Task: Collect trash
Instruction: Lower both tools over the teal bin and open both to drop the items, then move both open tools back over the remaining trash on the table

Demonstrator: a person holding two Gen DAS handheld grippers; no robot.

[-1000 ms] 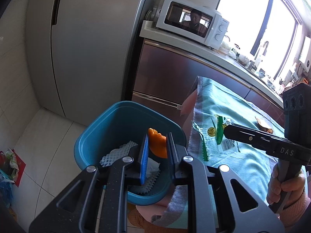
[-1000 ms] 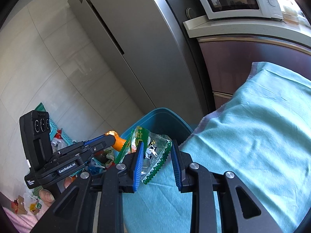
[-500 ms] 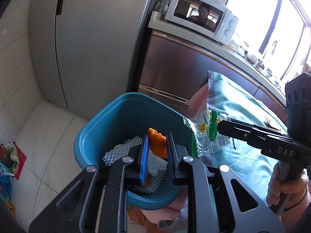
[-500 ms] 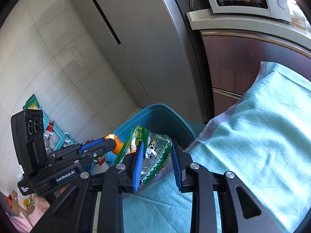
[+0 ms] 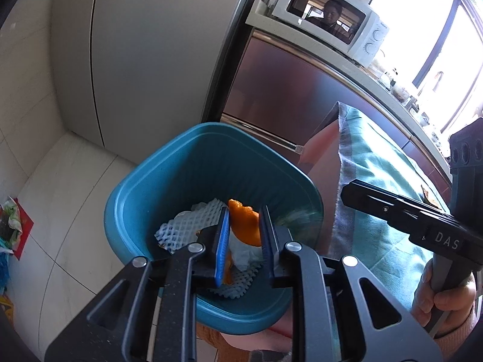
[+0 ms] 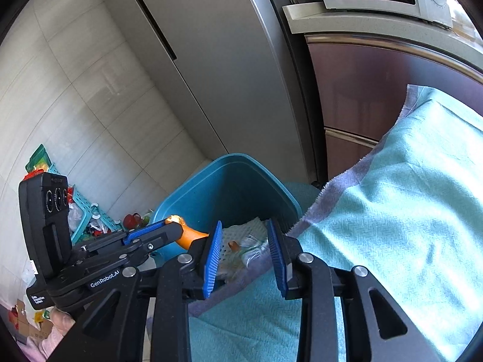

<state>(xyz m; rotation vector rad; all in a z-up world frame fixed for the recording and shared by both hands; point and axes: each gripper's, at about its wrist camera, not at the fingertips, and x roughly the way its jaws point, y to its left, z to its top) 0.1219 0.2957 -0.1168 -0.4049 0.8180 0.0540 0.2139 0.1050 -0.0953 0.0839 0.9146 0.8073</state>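
Half a second ago the right gripper [image 6: 244,253] was pinching a green-and-clear snack wrapper between its blue pads; now its jaws stand spread with nothing between them, and the wrapper [image 6: 250,249] lies down inside the teal bin [image 5: 135,208], a crumpled clear shape against the near wall beside the white foam netting [image 5: 188,221]. In the left wrist view it shows only as a blurred green streak at the bin's right inner wall, so its exact resting place is hard to make out. The left gripper [image 5: 243,229] is clenched on a piece of orange peel [image 5: 244,221], just as it was a moment ago, and it is poised over the open mouth of the bin with the peel above the netting and some white crumpled paper. From the right side the peel pokes out orange past the tip of the left tool. The right gripper sits at the edge of the table, over the frayed grey hem of the teal tablecloth [image 6: 407,211], close to the bin's rim. Compared with earlier, the view from the left tool has tipped down toward the bin, which now fills more of the picture. Behind it all stand the grey fridge [image 5: 145,54] and the white microwave [image 5: 329,21] on the counter.
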